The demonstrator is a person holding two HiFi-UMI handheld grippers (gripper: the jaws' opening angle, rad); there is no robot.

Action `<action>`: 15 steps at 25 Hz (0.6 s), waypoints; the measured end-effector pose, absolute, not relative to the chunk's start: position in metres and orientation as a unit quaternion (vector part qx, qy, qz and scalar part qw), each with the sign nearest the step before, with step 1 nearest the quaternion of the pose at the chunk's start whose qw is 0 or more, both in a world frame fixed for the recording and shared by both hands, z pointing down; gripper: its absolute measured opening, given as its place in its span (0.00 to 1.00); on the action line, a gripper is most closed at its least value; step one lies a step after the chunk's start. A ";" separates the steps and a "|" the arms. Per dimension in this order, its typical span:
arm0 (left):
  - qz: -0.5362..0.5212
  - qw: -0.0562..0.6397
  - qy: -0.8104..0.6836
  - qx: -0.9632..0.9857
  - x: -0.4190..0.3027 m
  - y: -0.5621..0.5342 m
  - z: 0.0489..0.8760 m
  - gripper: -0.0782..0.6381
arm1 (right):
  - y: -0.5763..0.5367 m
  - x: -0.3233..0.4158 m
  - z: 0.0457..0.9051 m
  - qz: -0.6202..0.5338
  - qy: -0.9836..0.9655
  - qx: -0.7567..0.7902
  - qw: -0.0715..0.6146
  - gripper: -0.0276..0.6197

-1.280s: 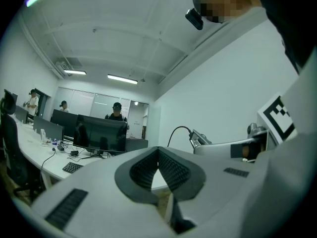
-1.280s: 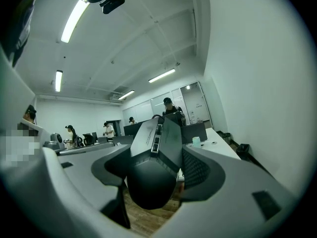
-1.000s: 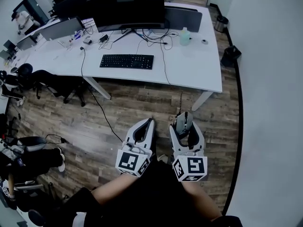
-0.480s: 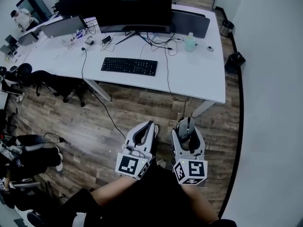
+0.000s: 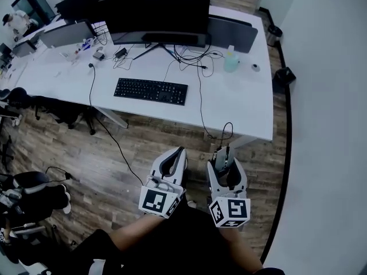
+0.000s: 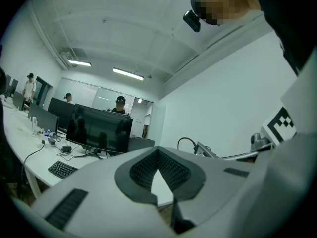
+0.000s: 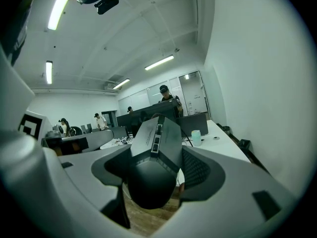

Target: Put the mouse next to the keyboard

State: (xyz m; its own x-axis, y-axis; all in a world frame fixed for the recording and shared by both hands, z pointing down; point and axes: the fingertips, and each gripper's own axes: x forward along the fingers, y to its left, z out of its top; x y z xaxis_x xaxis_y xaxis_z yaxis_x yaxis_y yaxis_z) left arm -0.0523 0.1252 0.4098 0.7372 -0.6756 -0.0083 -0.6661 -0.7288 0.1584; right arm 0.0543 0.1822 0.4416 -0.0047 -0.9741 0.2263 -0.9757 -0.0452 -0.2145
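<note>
Keyboard [image 5: 151, 90] lies on the counter [image 5: 246, 105]. The left gripper [image 5: 181, 152] has its fingers clenched on nothing. The right gripper [image 5: 222, 153] has its fingers grasping the mouse [image 5: 223, 157] in the air short of the counter edge, well apart from the keyboard. Risk: the looped cable [image 5: 227, 128] may snag, or the mouse's sloped sides may slip on set-down.

No word, brand or number can be read. Black-and-white square marker patterns are carried by the white cube [image 5: 159, 201] on the left gripper [image 5: 175, 157] and by the one [image 5: 230, 211] on the right gripper [image 5: 222, 155], but no letters are formed. The key legends on the flat black keyboard [image 5: 151, 90] are too small to be read.
</note>
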 end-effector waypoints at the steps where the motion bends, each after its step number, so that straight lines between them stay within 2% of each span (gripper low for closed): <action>1: -0.031 0.075 -0.361 0.929 -0.051 0.114 0.412 0.11 | 0.171 0.056 0.443 0.161 -0.689 0.707 0.005 0.53; 9: -0.029 0.092 -0.374 0.922 -0.043 0.023 0.416 0.11 | 0.077 0.072 0.452 0.189 -0.691 0.697 0.025 0.53; 15: -0.024 0.099 -0.362 0.927 -0.037 -0.027 0.418 0.11 | 0.021 0.081 0.444 0.206 -0.680 0.704 0.013 0.53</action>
